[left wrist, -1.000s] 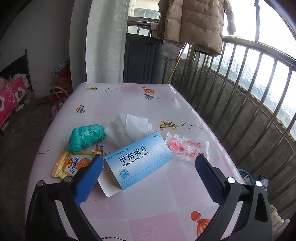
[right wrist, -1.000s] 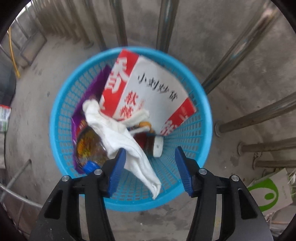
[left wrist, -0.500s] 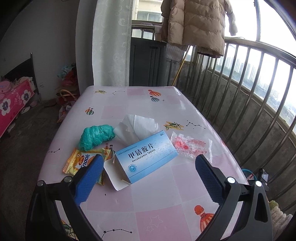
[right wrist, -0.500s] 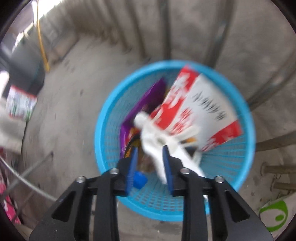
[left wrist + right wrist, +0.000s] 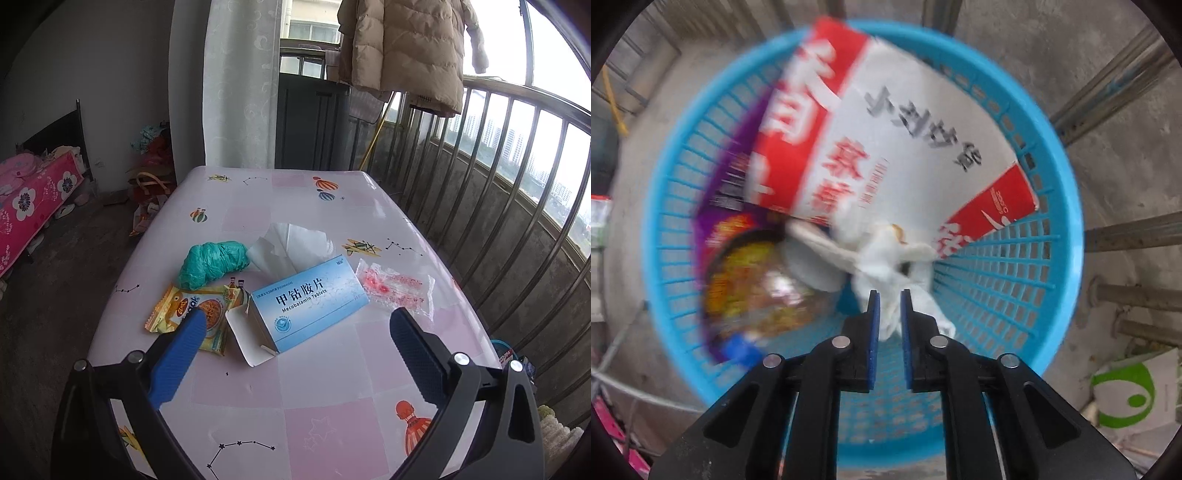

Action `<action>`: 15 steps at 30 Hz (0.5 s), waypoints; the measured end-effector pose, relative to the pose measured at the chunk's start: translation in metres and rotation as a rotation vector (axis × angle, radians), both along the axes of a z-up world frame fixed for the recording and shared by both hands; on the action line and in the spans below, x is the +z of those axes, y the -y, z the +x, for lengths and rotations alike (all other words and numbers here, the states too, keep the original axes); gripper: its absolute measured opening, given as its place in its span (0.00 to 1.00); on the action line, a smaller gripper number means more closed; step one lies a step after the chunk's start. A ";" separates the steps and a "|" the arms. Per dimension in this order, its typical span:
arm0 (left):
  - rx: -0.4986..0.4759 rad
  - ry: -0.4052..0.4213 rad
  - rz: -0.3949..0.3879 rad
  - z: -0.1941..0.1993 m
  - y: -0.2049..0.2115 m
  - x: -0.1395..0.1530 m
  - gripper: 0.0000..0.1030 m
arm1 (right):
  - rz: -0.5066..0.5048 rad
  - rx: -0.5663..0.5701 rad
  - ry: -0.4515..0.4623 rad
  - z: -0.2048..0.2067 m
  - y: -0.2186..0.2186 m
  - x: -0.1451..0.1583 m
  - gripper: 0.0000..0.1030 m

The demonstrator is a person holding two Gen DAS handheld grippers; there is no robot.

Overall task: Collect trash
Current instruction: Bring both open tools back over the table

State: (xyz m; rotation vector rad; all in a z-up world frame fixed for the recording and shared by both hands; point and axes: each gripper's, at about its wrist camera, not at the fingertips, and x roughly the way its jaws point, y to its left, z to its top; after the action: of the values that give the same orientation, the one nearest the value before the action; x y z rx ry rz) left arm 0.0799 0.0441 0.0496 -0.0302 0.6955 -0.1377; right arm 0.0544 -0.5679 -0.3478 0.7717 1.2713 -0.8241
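In the left wrist view my left gripper (image 5: 297, 317) hangs open above the pink table (image 5: 332, 424). Ahead of its fingers lie a blue medicine box (image 5: 310, 302), a yellow snack wrapper (image 5: 184, 310), a green plastic wad (image 5: 212, 264), a white tissue (image 5: 291, 247) and a clear red-printed wrapper (image 5: 395, 291). In the right wrist view my right gripper (image 5: 890, 295) points straight down into a blue basket (image 5: 1052, 184). Its jaws are closing, with a narrow gap left. A white tissue (image 5: 886, 251) lying in the basket shows through the gap, beside a red-and-white carton (image 5: 905, 129) and a purple packet (image 5: 738, 229).
A metal railing (image 5: 517, 184) runs along the table's right side, with the basket's rim (image 5: 500, 347) on the floor beside it. A beige coat (image 5: 402, 48) hangs at the back. A bed (image 5: 33, 192) stands far left. A green-and-white bag (image 5: 1134, 391) lies near the basket.
The right gripper's jaws went from wide apart to a narrow gap, and it sank closer to the basket. The left gripper shifted slightly and stays open.
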 end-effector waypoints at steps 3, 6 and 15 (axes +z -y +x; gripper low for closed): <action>-0.012 -0.011 -0.003 0.001 0.001 -0.003 0.94 | -0.047 -0.009 0.108 -0.013 -0.010 0.036 0.51; -0.015 -0.004 -0.028 0.001 -0.003 -0.003 0.94 | -0.107 -0.048 0.168 -0.027 -0.020 0.072 0.59; 0.011 0.015 -0.025 -0.004 -0.028 -0.009 0.94 | -0.350 -0.023 0.383 -0.041 -0.077 0.215 0.69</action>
State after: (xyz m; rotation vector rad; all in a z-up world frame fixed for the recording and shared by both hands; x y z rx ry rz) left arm 0.0754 0.0720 0.0403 -0.0572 0.6787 -0.1363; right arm 0.0133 -0.4911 -0.1333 0.6237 0.7534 -0.8410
